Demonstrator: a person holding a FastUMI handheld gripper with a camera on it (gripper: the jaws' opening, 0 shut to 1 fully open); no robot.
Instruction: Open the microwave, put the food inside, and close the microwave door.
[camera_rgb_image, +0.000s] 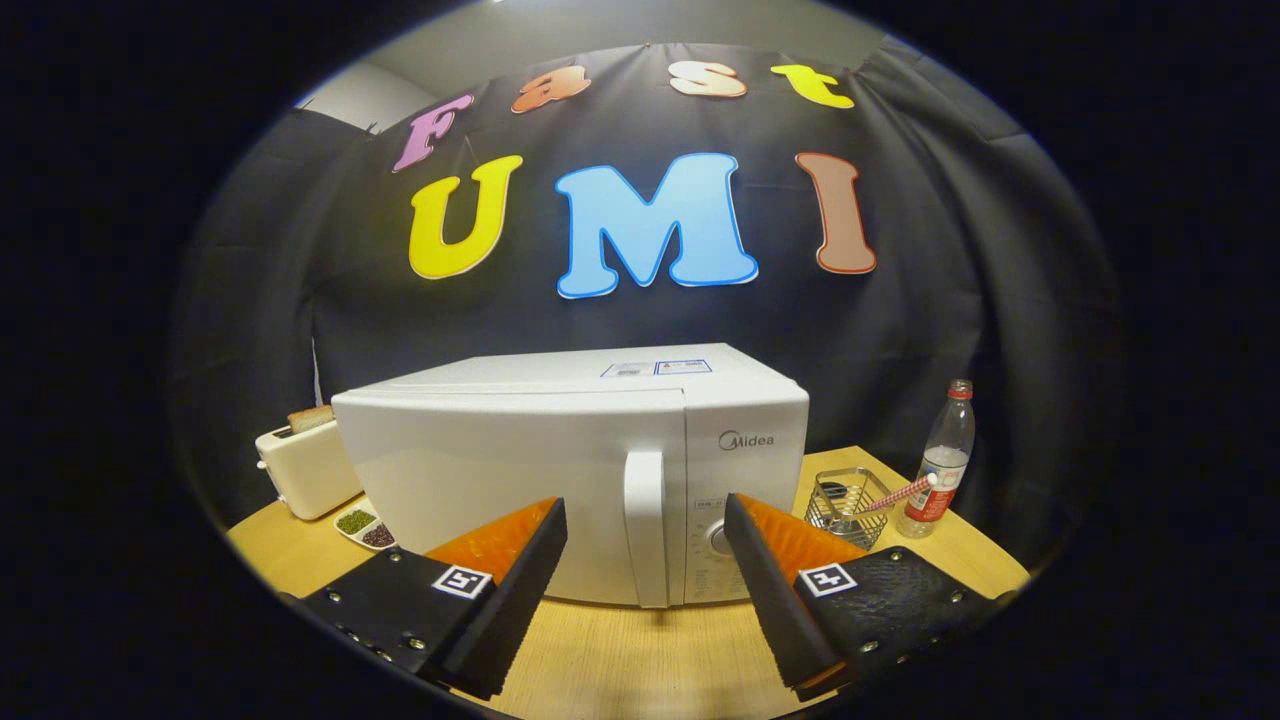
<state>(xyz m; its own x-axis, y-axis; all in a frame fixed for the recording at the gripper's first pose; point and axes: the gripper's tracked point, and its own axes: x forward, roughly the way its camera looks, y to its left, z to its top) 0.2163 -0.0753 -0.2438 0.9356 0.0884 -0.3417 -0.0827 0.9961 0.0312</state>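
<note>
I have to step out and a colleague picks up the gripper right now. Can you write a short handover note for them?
Gripper: open, holding nothing, fingers spread either side of the door handle, not touching it.
Microwave: on the wooden table, door shut.
Beside it: toaster with bread, small dish, wire basket, water bottle.
Done: nothing yet.
Left: open the door, put the food in, close the door.

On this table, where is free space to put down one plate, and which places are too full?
Bare tabletop lies in front of the microwave, under and between the open claw fingers. Right of the microwave is crowded: wire basket, straw, and bottle. Left is tight too: toaster and small dish.
</note>
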